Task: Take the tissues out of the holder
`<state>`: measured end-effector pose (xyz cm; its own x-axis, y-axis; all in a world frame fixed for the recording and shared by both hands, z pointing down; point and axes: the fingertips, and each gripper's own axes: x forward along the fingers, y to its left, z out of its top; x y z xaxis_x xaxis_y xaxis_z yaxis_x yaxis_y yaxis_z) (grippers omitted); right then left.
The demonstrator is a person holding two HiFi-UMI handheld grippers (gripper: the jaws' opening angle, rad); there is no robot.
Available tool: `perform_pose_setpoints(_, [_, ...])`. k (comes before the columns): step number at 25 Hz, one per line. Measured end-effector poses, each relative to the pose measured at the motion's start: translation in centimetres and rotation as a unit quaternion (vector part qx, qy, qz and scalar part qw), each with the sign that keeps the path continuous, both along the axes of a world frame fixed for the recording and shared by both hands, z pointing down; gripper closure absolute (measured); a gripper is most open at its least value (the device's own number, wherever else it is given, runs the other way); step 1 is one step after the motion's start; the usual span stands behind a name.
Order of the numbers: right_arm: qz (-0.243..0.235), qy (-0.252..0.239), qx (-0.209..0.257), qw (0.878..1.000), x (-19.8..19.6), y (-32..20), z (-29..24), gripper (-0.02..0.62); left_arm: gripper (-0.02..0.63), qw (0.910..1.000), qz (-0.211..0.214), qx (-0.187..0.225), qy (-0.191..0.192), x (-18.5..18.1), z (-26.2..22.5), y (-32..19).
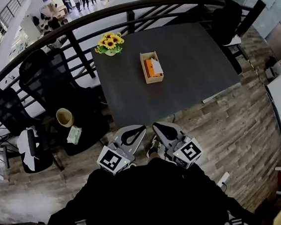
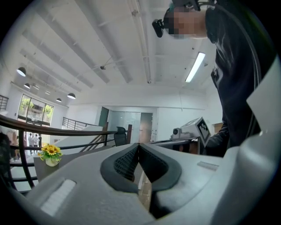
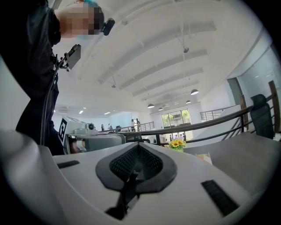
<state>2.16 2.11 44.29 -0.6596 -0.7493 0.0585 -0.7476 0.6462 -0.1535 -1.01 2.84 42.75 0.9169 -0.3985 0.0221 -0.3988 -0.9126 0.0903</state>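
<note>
My left claw (image 1: 135, 132) and right claw (image 1: 161, 129) hang side by side close to my body, both clenched on nothing, short of the near edge of the dark table (image 1: 186, 74). The wooden holder (image 1: 151, 67) sits well ahead near the table's middle, a white tissue (image 1: 156, 66) poking from its top, with sunflowers (image 1: 109, 43) beyond it to the left. The risk, as I judge it: reaching in with jaws shut would only shove the light holder, and pulling a tissue while nothing steadies the holder could lift or tip it.
</note>
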Motion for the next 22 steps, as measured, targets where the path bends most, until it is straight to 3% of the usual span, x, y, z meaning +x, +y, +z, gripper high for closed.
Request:
perform_pose_setpoints(4, [0.008, 0.009, -0.029, 1.000, 3.7, -5.1, 0.8, 0.592, 0.598, 0.9998, -0.013, 0.012, -0.005, 3.0, -0.5, -4.6])
perform_pose_setpoints(13, [0.015, 0.015, -0.112, 0.993, 11.1, -15.3, 5.0, 0.592, 0.599, 0.9983, -0.058, -0.003, -0.011, 8.9, 0.2, -12.7])
perform_pose_setpoints(22, [0.018, 0.061, -0.216, 0.974, 14.4, -23.4, 12.5, 0.591, 0.600, 0.9956, -0.092, -0.005, -0.013, 11.6, 0.7, -17.0])
